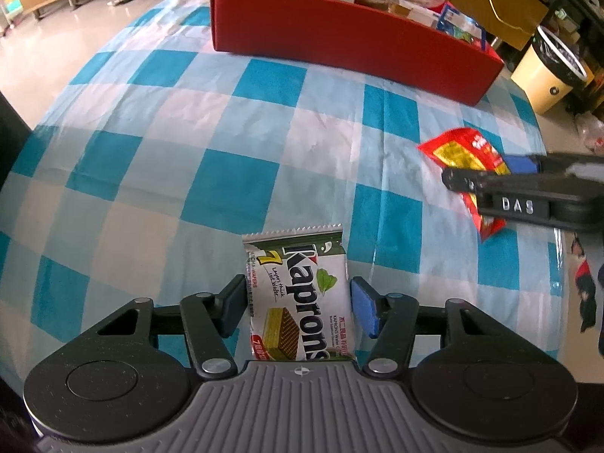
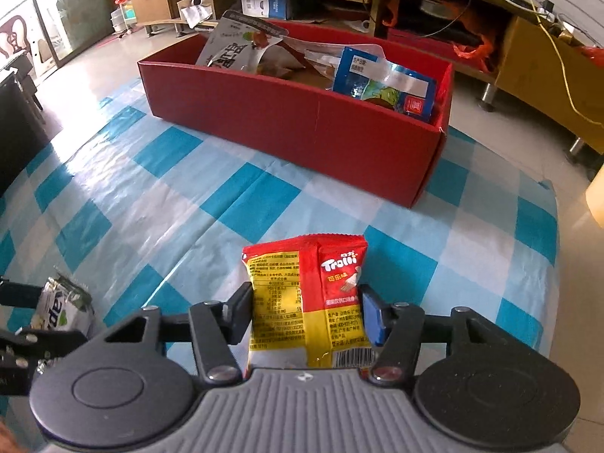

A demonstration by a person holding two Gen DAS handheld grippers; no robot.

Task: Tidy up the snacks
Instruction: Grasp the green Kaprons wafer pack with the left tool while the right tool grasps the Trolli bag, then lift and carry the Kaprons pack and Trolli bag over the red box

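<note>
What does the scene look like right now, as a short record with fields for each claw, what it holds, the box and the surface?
left claw: closed on the Kaprons wafer pack, pack upright between the pads
right claw: closed on the red and yellow Trolli packet
red box: on the far side of the cloth, open top, already holds several snack bags
surface: blue and white checked tablecloth
packs still outside box: the two held ones

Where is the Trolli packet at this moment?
In the right wrist view the Trolli packet sits clamped in the right gripper above the checked cloth, short of the red box.
</note>
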